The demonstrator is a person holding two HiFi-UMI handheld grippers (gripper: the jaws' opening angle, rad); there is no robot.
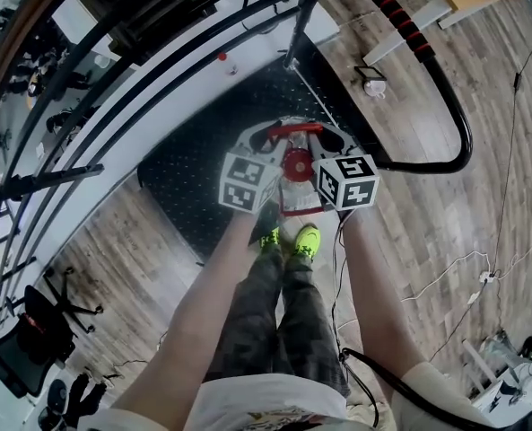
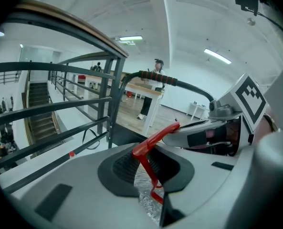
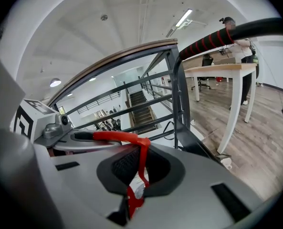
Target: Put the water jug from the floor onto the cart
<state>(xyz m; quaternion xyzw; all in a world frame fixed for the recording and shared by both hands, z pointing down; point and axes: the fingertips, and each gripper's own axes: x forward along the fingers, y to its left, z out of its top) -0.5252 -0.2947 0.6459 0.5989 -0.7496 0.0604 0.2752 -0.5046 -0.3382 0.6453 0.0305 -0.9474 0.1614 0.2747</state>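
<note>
Head view shows the water jug (image 1: 298, 189) hanging by its red handle (image 1: 294, 128) between my two tongs, over the near edge of the black cart deck (image 1: 194, 173), at 12 o'clock from my shoes. I cannot tell whether its bottom already touches the deck.

The left tongs (image 1: 267, 139) are clamped on the handle at its 9 o'clock end, and the right tongs (image 1: 327, 137) at its 3 o'clock end. In the left gripper view the left tongs (image 2: 150, 171) pinch the thin red strap (image 2: 153, 144), and in the right gripper view the right tongs (image 3: 133, 187) are pressed together on the same strap (image 3: 124, 137).

I judge that the step is to carry the jug further toward 12 o'clock, to the middle of the deck. Both ends should go down level and together, and the grips should be released only when the weight sits on the deck. The cart push bar (image 1: 409, 27) at 1 o'clock must be avoided.

I can read no brand or label. Only the square black-and-white markers on the cubes are visible.
</note>
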